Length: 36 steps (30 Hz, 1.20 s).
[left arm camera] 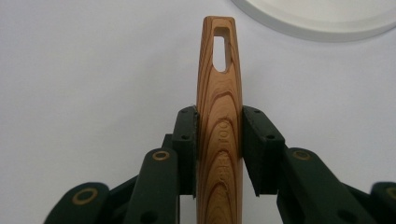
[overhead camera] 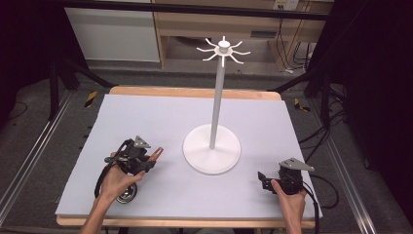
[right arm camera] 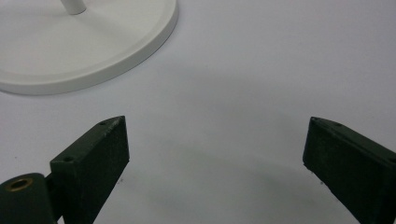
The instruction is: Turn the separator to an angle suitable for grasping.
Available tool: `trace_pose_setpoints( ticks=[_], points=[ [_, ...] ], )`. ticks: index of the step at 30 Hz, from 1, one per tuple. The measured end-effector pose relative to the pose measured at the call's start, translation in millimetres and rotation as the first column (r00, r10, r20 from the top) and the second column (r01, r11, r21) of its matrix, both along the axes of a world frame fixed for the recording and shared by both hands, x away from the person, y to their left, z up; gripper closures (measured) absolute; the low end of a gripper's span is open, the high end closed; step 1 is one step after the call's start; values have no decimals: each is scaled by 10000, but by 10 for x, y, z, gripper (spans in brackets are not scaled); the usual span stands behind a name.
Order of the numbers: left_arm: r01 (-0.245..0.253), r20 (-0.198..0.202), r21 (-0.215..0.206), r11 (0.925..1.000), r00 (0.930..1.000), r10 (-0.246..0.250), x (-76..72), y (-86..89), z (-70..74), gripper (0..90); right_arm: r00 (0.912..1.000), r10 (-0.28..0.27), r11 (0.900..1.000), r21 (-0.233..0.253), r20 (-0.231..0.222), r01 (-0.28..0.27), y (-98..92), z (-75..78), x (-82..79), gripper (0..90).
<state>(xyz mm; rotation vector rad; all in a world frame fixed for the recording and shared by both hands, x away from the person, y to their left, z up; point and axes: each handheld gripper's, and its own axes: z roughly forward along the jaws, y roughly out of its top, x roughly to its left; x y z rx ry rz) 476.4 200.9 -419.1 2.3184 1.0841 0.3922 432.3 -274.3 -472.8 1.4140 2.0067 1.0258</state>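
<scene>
Wood handle [left arm camera: 219, 126] is clamped between the left gripper [overhead camera: 141, 161] jaws, its slotted end aimed at the white stand [overhead camera: 212, 146], just beside it; right gripper [right arm camera: 215, 154] is held apart, empty.

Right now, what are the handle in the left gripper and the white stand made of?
The handle looks like wood with a smooth, perhaps varnished finish: strong brown grain bands run along it, and a slot is cut near its tip. The left gripper is shut on it. The stand looks like painted metal or plastic, I can't tell which: even matte white, smooth rounded base rim, thin straight pole.
</scene>
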Motion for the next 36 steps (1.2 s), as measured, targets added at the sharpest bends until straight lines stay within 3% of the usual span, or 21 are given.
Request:
trace_pose_setpoints(
  ticks=[9, 19, 24, 32, 36],
  points=[
    [-99, 683, -423, 9991, 9976, 128, -97, 84, 191, 675, 10000, 67, 10000, 15, -10, -67, 5, -5, 1, 76],
    [-106, 1703, -1227, 9924, 9849, 316, -185, 116, 427, 675, 10000, 22, 10000, 93, 62, -23, 7, 3, -8, 76],
    [-186, 2189, -1786, 9837, 9740, 582, -218, 146, 500, 675, 9998, -6, 9997, 251, 212, 1, 9, 4, -10, 76],
    [-154, 2978, -2554, 9667, 9500, 938, -277, 141, 594, 674, 9994, -64, 9997, 237, 326, 56, 5, 3, -14, 76],
    [-97, 3381, -2846, 9586, 9347, 1099, -309, 122, 658, 674, 9994, -68, 9997, 222, 326, 61, 8, -4, -15, 76]
  ],
)
